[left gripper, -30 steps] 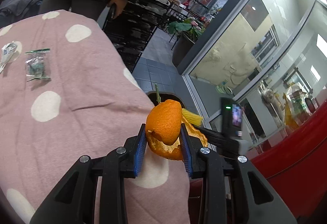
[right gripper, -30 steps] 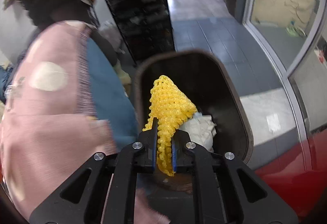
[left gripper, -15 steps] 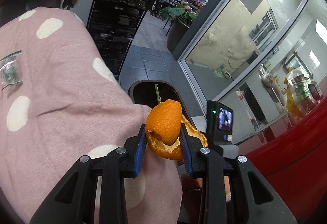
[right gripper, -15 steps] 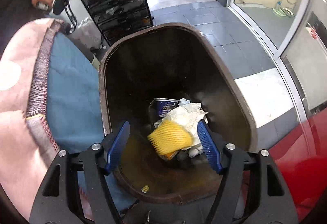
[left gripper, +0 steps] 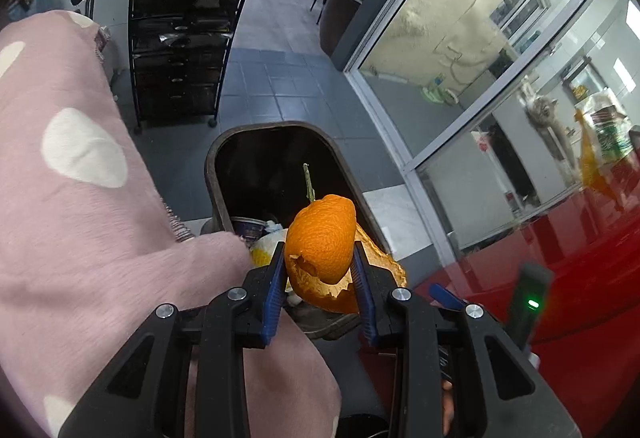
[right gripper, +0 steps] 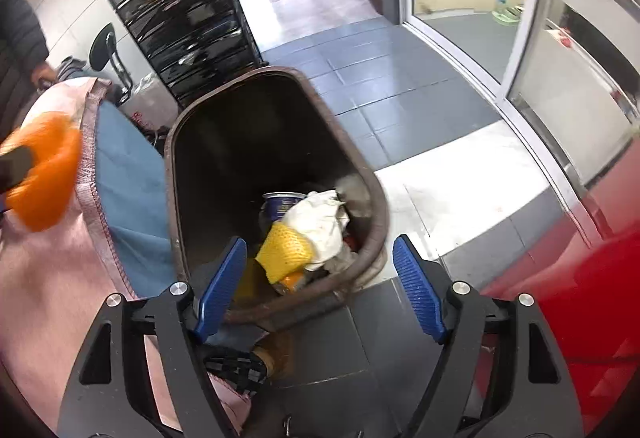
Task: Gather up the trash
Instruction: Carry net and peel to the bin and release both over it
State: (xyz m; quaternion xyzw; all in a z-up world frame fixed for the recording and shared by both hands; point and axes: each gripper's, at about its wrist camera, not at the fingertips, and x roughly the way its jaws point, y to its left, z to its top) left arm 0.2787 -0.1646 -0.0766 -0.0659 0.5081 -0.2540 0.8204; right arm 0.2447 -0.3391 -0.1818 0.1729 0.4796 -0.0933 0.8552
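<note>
**Nearly over the bin, peel not yet dropped**

Now the left gripper is clenched on one orange peel, a hollow cup of rind with a thin green stem standing up from it; a torn flap of the same peel hangs out to the right of the pads. It hovers at the near edge of the bin, which stands on the grey tiles just beside the pink blanket; from the left wrist view the peel lies over the near rim rather than squarely over the opening. The right gripper hangs released above the bin's near rim, jaws wide, holding nothing.

What could go wrong, to my eye: let go too soon and the peel may clip the near rim or land on the blanket fold that bulges against the bin; the loose flap could snag on a pad and cling when the jaws part; the two grippers are close over one narrow opening, so a bump is possible if both move at once.

Counting: one bin; two grippers; one peel in hand. Inside the bin I make out one yellow mesh, one crumpled white paper and one blue cup, all heaped at the near end; something orange shows beneath the mesh, too hidden to name. One black rack stands beyond.
</note>
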